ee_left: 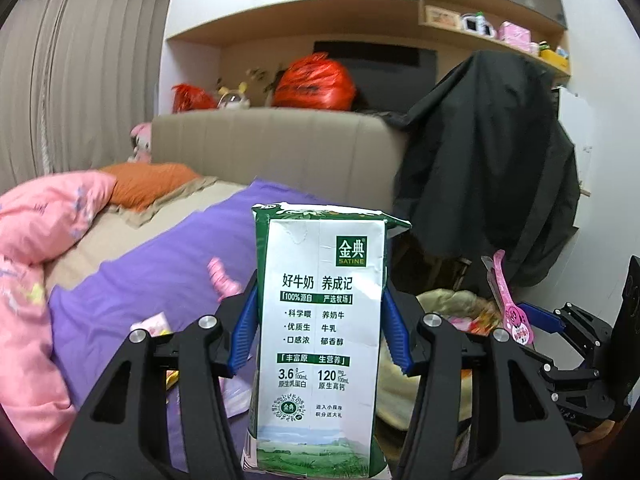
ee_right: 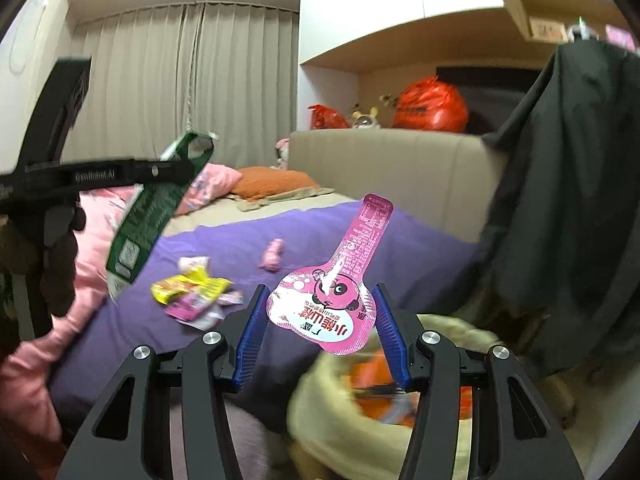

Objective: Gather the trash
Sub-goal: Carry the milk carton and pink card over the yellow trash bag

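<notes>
Left tool (ee_left: 320,320) is clamped on an upright milk carton (ee_left: 320,320) at frame centre. Right tool (ee_right: 322,328) is clamped on a pink pouch (ee_right: 336,300), centre frame, above a blurred cream bag (ee_right: 320,412) at lower centre. Loose wrappers (ee_right: 196,296) lie on the bed's purple sheet (ee_right: 224,240), left of centre.

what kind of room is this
Most likely a bedroom: a bed with a purple sheet, an orange pillow and a pink floral quilt sits against a beige padded headboard, with pale pleated curtains behind. Snack wrappers litter the sheet.
</notes>
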A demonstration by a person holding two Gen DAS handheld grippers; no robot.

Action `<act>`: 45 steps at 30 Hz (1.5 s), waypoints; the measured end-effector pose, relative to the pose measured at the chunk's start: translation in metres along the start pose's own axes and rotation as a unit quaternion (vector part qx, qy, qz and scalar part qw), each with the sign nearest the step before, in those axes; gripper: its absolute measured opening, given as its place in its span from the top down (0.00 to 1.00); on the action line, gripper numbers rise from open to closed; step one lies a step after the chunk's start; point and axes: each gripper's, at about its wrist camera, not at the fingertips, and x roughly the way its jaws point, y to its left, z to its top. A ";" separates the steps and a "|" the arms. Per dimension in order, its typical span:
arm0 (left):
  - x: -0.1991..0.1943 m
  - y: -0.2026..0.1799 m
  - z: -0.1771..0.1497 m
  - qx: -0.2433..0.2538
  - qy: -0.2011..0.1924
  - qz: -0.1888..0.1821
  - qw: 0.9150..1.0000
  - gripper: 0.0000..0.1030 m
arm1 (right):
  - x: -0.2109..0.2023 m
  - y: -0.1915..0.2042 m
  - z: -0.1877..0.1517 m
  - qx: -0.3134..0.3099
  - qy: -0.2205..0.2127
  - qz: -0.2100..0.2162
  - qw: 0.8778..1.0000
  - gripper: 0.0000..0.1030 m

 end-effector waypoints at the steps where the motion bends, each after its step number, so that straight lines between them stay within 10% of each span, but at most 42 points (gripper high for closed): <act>1: 0.000 -0.009 0.002 0.001 -0.007 -0.003 1.000 0.50 | -0.005 -0.009 0.000 -0.007 -0.001 -0.010 1.000 0.52; 14: 0.056 -0.125 0.002 0.023 -0.011 -0.090 0.996 0.50 | -0.040 -0.116 -0.031 0.044 0.013 -0.077 0.996 0.52; 24: 0.137 -0.152 -0.038 -0.037 0.038 -0.144 0.988 0.50 | -0.022 -0.161 -0.050 0.059 0.044 -0.109 0.991 0.52; 33: 0.191 -0.154 -0.036 -0.099 -0.015 -0.150 0.984 0.50 | 0.008 -0.179 -0.055 0.051 0.064 -0.123 0.989 0.52; 45: 0.204 -0.138 -0.070 -0.078 0.105 -0.126 0.983 0.51 | 0.039 -0.176 -0.069 0.054 0.102 -0.091 0.989 0.52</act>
